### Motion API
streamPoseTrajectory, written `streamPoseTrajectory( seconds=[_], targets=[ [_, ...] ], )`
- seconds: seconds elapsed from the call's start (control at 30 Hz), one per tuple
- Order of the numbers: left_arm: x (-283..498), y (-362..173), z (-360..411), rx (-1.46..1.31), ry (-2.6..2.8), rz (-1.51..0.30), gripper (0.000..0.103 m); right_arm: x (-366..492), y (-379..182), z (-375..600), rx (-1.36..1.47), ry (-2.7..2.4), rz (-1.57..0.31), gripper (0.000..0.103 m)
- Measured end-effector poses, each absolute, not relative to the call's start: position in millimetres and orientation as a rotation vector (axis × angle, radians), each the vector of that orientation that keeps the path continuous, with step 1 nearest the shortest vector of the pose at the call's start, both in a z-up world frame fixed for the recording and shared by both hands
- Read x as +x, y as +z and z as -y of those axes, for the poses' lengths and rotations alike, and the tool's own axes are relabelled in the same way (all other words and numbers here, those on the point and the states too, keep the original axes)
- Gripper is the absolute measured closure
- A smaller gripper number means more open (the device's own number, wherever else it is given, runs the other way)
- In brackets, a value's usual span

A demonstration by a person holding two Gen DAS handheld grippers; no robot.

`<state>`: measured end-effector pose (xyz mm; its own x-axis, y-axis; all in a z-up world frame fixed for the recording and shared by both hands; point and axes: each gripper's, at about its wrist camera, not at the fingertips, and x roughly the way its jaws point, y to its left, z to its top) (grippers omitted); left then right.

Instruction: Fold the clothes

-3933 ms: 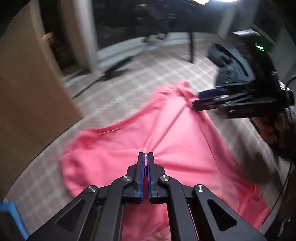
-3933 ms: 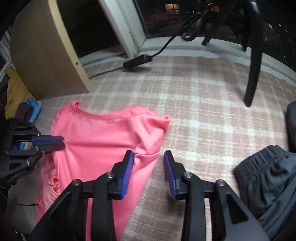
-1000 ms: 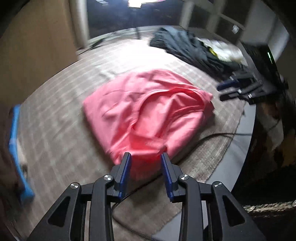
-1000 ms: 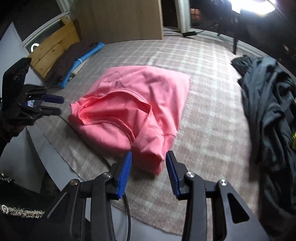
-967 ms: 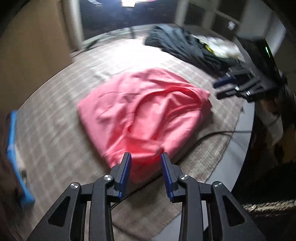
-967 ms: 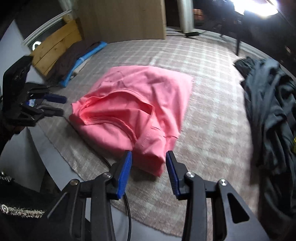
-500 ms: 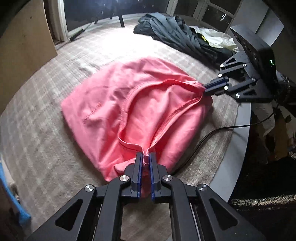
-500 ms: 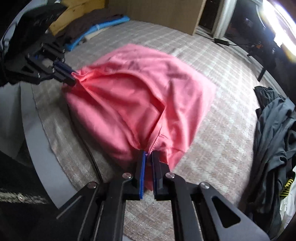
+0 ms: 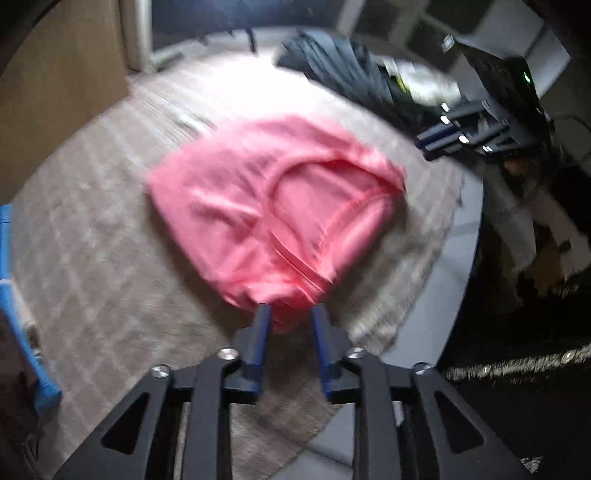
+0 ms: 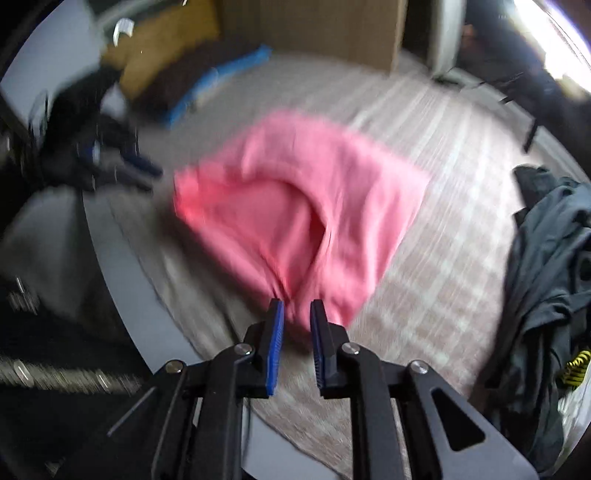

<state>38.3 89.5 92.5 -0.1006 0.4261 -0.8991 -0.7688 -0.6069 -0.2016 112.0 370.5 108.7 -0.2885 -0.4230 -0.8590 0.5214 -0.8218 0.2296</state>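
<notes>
A pink T-shirt (image 9: 273,206) lies folded over on the plaid rug (image 9: 92,266), filling the centre of both wrist views, its curved hem seam arcing across the upper layer. My left gripper (image 9: 289,314) sits at lower centre of its frame, blue-padded jaws spread, the shirt's near edge showing between the tips; motion blur keeps me from telling whether the pads touch cloth. My right gripper (image 10: 296,314) appears at lower centre of its own frame, jaws parted, just short of a bunched corner of the shirt. From the left wrist view, that right gripper shows at upper right, beyond the shirt's far corner. A heap of dark clothes (image 10: 546,258) lies at the right edge, and a blue strip (image 10: 218,85) at upper left, beside a wooden panel (image 10: 325,33).
</notes>
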Motion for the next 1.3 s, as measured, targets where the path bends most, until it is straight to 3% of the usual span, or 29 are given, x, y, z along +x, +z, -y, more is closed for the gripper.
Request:
streamPoseTrajectory(
  seconds=[0.07, 0.13, 0.17, 0.3, 0.43, 0.6, 0.83, 1.0, 1.13, 1.3],
  targets=[
    [27, 90, -84, -1.326, 1.856, -0.398, 0.075, 101, 115, -363, 1.344, -2.120, 0.014, 0.085],
    [21, 81, -88, -1.333, 1.861, -0.419, 0.075, 91, 109, -342, 1.350, -2.089, 0.137, 0.071],
    [21, 80, -90, -1.317, 1.859, -0.428, 0.075, 87, 104, -331, 1.353, -2.076, 0.171, 0.069],
    [20, 77, -102, -1.263, 1.829, -0.399, 0.075, 68, 83, -288, 1.371, -2.086, 0.188, 0.070],
    [29, 53, -102, -1.352, 1.725, -0.421, 0.075, 46, 58, -268, 1.429, -2.057, 0.197, 0.083],
    [48, 35, -94, -1.432, 1.637, -0.439, 0.075, 24, 48, -257, 1.431, -2.087, 0.163, 0.083],
    [41, 75, -79, -1.347, 1.725, -0.346, 0.075, 41, 19, -241, 1.566, -1.930, 0.067, 0.083],
    [24, 89, -87, -1.297, 1.793, -0.274, 0.075, 88, 50, -285, 1.560, -1.967, 0.136, 0.083],
    [12, 80, -107, -1.287, 1.796, -0.252, 0.074, 102, 91, -340, 1.471, -2.319, 0.091, 0.083],
    [15, 67, -110, -1.376, 1.723, -0.267, 0.074, 90, 39, -383, 1.657, -2.338, 0.214, 0.083]
  ],
)
